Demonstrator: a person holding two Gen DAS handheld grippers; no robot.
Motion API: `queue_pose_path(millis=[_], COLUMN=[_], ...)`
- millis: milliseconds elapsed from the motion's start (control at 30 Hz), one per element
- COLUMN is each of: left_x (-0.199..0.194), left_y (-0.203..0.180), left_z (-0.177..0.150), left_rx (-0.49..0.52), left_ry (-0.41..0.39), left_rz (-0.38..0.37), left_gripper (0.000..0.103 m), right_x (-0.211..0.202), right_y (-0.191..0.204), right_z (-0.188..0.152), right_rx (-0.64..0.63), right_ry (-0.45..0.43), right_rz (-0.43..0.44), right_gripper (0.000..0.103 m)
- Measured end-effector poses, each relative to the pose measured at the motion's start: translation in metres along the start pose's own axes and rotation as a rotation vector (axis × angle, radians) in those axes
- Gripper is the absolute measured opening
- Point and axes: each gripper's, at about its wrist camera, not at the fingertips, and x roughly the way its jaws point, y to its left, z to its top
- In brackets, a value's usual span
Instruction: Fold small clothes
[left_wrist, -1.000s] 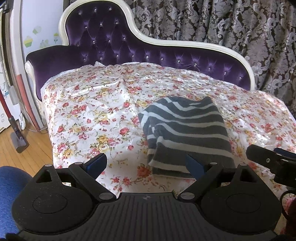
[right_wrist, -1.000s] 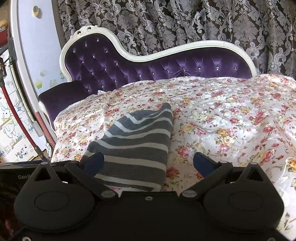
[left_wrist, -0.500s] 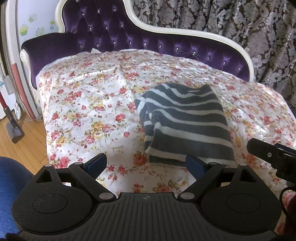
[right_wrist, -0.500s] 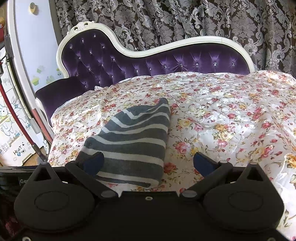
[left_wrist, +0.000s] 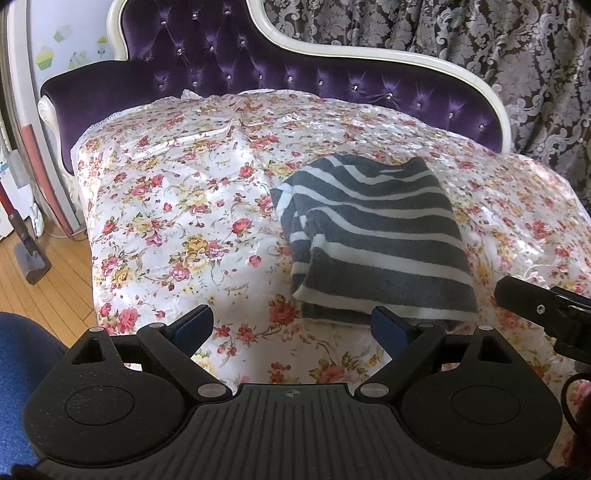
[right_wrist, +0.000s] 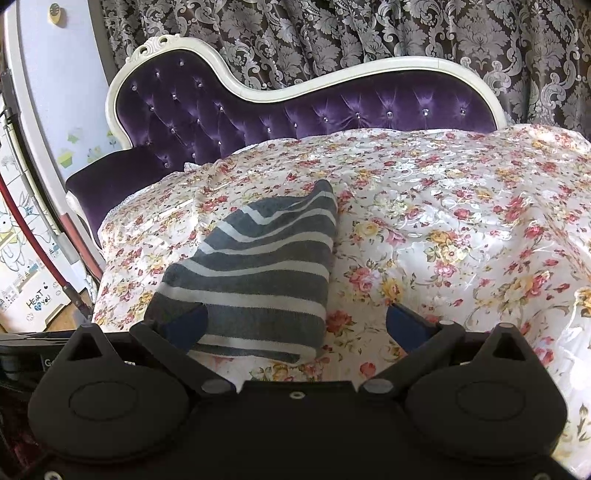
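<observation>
Both tools are hanging just short of the striped garment (left_wrist: 373, 236), which is lying folded into a thick oblong on the floral cover (left_wrist: 177, 206) of the purple chaise (left_wrist: 221, 70). The left gripper (left_wrist: 291, 326) is standing with its jaws spread wide and nothing between them, and the garment's near hem is sitting ahead and off toward its right finger. The right gripper (right_wrist: 295, 325) is likewise splayed and empty, with the same hem showing just beyond its left finger and stretching toward the middle of its gap. The bundle's long axis is running away from both tools toward the chaise back, so the short near edge is the one being offered. Neither hand looks clearly closer; the garment is lying between them. There are no containers showing anywhere.
</observation>
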Motion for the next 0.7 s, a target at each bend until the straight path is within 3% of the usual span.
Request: queue_pose_path(millis=[700], left_x=[-0.0008], left_y=[0.0036], left_z=[0.0007], left_rx=[0.013], left_ry=[-0.01], left_rz=[0.014], left_gripper=[0.092], right_x=[0.0048], right_y=[0.0012], right_z=[-0.0029], right_rx=[0.001], right_ry=[0.03], right_rz=[-0.004], right_gripper=[0.102])
